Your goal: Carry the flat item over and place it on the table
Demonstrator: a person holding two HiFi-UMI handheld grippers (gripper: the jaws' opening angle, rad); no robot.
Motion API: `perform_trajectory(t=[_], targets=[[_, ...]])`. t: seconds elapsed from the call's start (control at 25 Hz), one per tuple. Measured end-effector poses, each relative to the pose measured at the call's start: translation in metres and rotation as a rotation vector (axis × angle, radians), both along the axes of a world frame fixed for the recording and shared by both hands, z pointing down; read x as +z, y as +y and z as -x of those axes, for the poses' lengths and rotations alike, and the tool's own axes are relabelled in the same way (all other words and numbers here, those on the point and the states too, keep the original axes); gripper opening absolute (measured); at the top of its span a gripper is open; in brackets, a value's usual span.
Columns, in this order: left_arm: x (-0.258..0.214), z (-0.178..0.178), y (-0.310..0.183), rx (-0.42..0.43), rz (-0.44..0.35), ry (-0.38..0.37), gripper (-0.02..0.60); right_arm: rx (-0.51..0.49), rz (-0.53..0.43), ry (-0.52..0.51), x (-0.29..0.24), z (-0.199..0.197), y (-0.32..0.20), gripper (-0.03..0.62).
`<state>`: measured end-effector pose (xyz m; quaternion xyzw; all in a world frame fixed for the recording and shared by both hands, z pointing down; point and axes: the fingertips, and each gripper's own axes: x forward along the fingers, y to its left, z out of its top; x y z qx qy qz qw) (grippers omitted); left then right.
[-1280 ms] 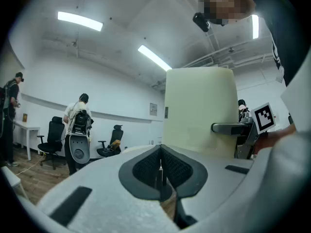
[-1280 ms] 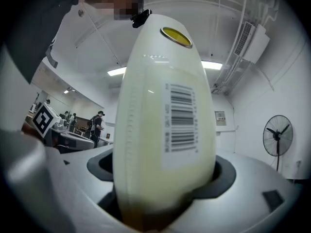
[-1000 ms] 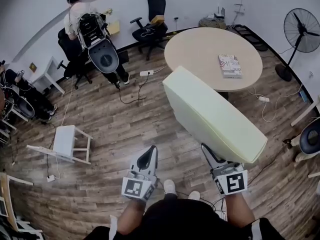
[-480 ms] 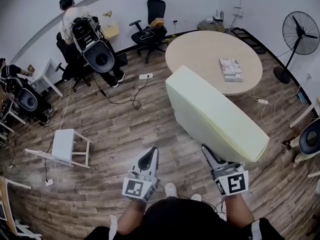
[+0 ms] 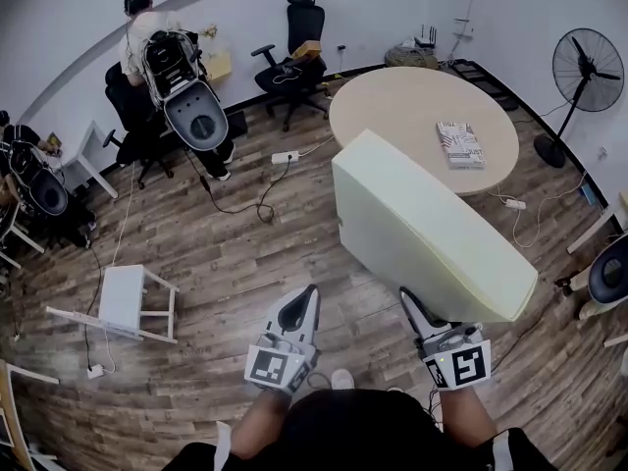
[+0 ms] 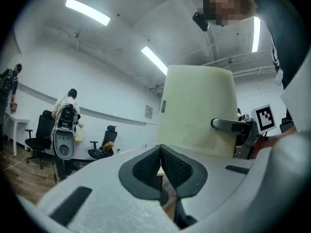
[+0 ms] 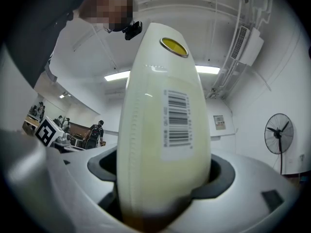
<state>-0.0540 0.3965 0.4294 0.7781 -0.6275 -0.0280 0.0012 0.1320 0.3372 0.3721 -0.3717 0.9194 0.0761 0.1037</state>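
Observation:
A thick pale yellow foam pad [image 5: 432, 229] is held up on edge over the wood floor, and my right gripper [image 5: 409, 300] is shut on its near lower end. In the right gripper view the pad [image 7: 163, 130], with a barcode label, fills the space between the jaws of that gripper [image 7: 160, 198]. My left gripper [image 5: 305, 297] is shut and holds nothing; it hangs left of the pad without touching it. From the left gripper [image 6: 161, 160] the pad [image 6: 199, 110] stands to the right. The round beige table [image 5: 392, 106] lies beyond the pad.
A book [image 5: 459, 143] lies on the table's right side. A standing fan [image 5: 589, 67] is at the far right. A tipped white stool [image 5: 123, 297] lies on the left. Black office chairs [image 5: 294, 27], a person with a backpack [image 5: 182, 77] and floor cables [image 5: 285, 155] are at the back.
The view has shifted a little toward the table, and the pad stays in the right gripper. The person at the back has moved slightly. The left gripper stays shut.

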Motion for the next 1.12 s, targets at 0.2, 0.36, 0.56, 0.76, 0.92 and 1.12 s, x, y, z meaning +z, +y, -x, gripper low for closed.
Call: perform_trajectory(t=[0.2, 0.36, 0.56, 0.76, 0.92, 1.12], targets=[[0.002, 0.021, -0.009, 0.02, 0.002, -0.001, 0.005, 0.022, -0.01, 0.01, 0.002, 0.02, -0.005, 0.413], [0.011, 0.035, -0.023, 0.024, 0.007, -0.006, 0.005, 0.031, -0.004, 0.004, 0.005, 0.03, -0.019, 0.413], [0.015, 0.048, -0.049, 0.023, 0.026, 0.001, 0.005, 0.034, 0.004, 0.018, 0.004, 0.041, -0.046, 0.413], [0.017, 0.056, -0.09, 0.018, 0.024, -0.002, 0.005, 0.033, 0.016, 0.011, 0.009, 0.047, -0.088, 0.413], [0.018, 0.061, -0.129, 0.027, 0.027, -0.027, 0.005, 0.034, 0.022, 0.01, 0.011, 0.05, -0.13, 0.413], [0.018, 0.059, -0.189, 0.027, 0.037, -0.029, 0.005, 0.036, 0.041, 0.02, 0.01, 0.044, -0.188, 0.413]])
